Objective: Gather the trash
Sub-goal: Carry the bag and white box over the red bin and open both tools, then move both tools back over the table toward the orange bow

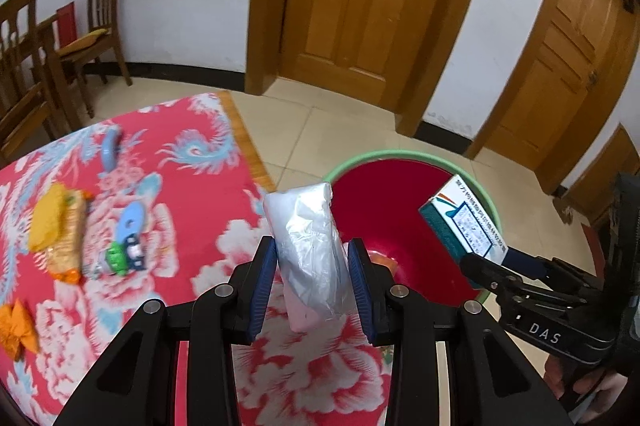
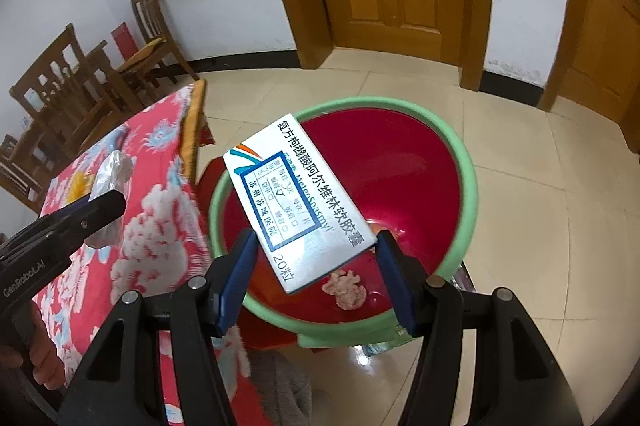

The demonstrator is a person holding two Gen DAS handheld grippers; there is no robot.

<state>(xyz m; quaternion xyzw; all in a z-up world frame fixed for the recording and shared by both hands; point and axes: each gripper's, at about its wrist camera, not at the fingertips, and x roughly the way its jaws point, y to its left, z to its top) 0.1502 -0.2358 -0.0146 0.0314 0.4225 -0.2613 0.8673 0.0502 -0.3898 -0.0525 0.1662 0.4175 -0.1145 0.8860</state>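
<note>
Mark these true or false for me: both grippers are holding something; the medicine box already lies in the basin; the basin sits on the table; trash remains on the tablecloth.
1. Both grippers hold something. True: the left gripper clamps a plastic-wrapped packet, the right gripper a medicine box.
2. The medicine box lies in the basin. False: it is held above the red basin.
3. The basin sits on the table. False: it stands beside the table, lower down.
4. Trash remains on the tablecloth. True: an orange snack wrapper lies there.
</note>
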